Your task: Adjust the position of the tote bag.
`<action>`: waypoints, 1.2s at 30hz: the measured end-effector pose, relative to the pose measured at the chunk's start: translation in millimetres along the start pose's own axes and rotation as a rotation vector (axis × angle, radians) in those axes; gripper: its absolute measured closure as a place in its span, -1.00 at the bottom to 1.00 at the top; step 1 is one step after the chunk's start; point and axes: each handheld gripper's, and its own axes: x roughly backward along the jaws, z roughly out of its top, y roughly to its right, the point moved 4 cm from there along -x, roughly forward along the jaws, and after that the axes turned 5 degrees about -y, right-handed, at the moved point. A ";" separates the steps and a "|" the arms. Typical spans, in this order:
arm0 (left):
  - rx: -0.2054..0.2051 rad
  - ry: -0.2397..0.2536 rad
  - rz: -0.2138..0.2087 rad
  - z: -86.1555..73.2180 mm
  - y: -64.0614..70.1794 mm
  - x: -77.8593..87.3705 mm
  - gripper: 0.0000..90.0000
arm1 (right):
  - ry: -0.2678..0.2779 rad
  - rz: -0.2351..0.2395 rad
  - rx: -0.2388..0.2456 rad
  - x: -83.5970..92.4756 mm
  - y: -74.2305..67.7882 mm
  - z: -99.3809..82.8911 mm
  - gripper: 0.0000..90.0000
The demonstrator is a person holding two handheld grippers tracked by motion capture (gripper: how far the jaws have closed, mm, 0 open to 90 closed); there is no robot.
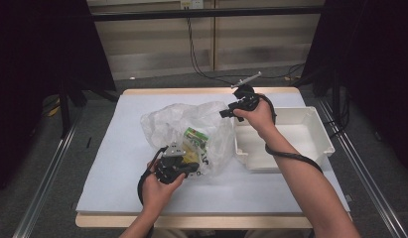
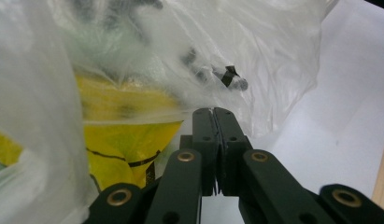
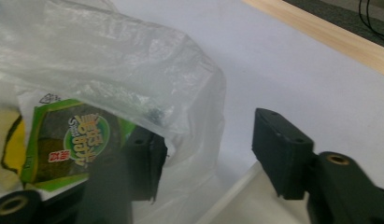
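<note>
The left gripper [image 2: 213, 114] has its jaws clenched on the clear plastic bag [image 2: 255, 51] — yellow packet [image 2: 129, 135] just beside them. The right gripper [image 3: 208, 154] is spread wide, one jaw behind the bag's film.

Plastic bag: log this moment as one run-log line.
left gripper: shut by plastic bag | right gripper: open at bag edge | bag: packets inside, on table | white bin: beside bag

A clear plastic bag [image 1: 191, 136] lies mid-table — a white bin [image 1: 310, 130] just beside it.

1 clear plastic bag [image 1: 184, 130], 1 green snack packet [image 1: 195, 137] inside, 1 yellow packet [image 2: 129, 140], 1 white bin [image 1: 310, 130] at 3 o'clock.
</note>
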 end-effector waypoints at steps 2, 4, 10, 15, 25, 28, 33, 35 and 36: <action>-0.003 0.003 -0.001 0.4 1.2 -1.0 0.96 | 0.012 0.022 -0.001 2.2 -3.1 -0.1 -0.21; -0.002 0.001 -0.004 0.6 2.0 -1.6 0.96 | 0.012 0.031 0.008 4.0 -6.1 0.4 -0.31; 0.000 -0.004 -0.008 -0.2 1.5 -2.0 0.96 | 0.020 0.018 0.022 13.9 -10.3 5.0 -0.42; 0.009 0.002 -0.004 -0.6 -1.1 0.7 0.96 | 0.029 0.018 0.027 28.1 -15.2 6.7 -0.38; 0.013 0.002 -0.005 0.4 0.0 2.1 0.96 | 0.055 0.056 0.040 51.1 -29.0 0.6 -0.17; 0.014 -0.001 -0.004 0.4 0.3 2.1 0.96 | 0.052 0.068 0.060 53.7 -35.5 -1.8 -0.10; 0.020 0.007 -0.001 1.3 0.2 3.6 0.96 | 0.052 0.089 0.082 54.6 -46.1 -4.8 0.00; 0.021 0.006 -0.002 1.2 -0.3 4.1 0.96 | 0.049 0.092 0.097 54.4 -49.6 -5.9 0.05; 0.026 0.005 -0.002 1.0 -0.3 4.1 0.96 | 0.045 0.089 0.101 54.5 -51.1 -6.4 0.11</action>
